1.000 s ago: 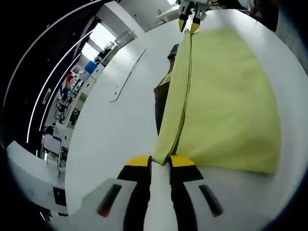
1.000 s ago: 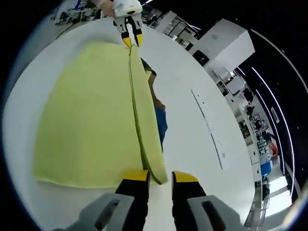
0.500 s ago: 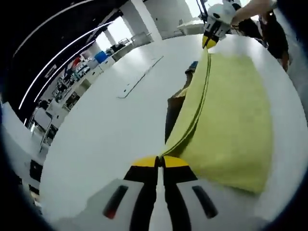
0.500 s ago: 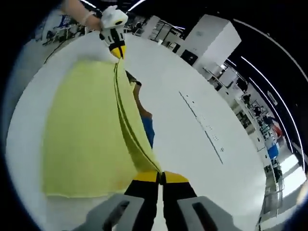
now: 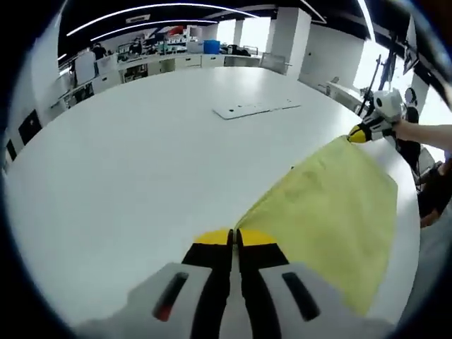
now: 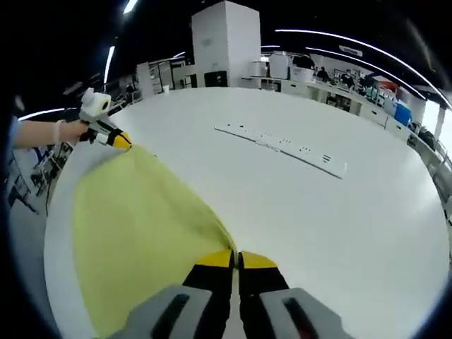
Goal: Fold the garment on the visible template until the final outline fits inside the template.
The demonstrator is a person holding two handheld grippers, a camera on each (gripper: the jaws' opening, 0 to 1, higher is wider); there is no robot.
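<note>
A yellow-green garment (image 5: pixel 332 205) hangs stretched between my two grippers, lifted off the white table (image 5: pixel 141 162). My left gripper (image 5: pixel 234 237) is shut on one corner of it. In the right gripper view the same garment (image 6: pixel 141 233) runs from my right gripper (image 6: pixel 236 258), shut on the other corner, away to the left gripper (image 6: pixel 121 140) held by a hand. In the left gripper view the right gripper (image 5: pixel 358 135) shows at the far right, clamped on the cloth. The template under the garment is hidden.
A flat white strip (image 5: pixel 256 109) lies on the table further out, also in the right gripper view as a long white strip (image 6: pixel 282 145). Desks and shelves (image 5: pixel 162 56) line the room's far side. A big white cabinet (image 6: pixel 224 46) stands beyond the table (image 6: pixel 339 226).
Both grippers have raised the garment's edge and swung it up and over; the dark and blue patches seen beneath it earlier are out of sight. Both cameras now look level across the table.
</note>
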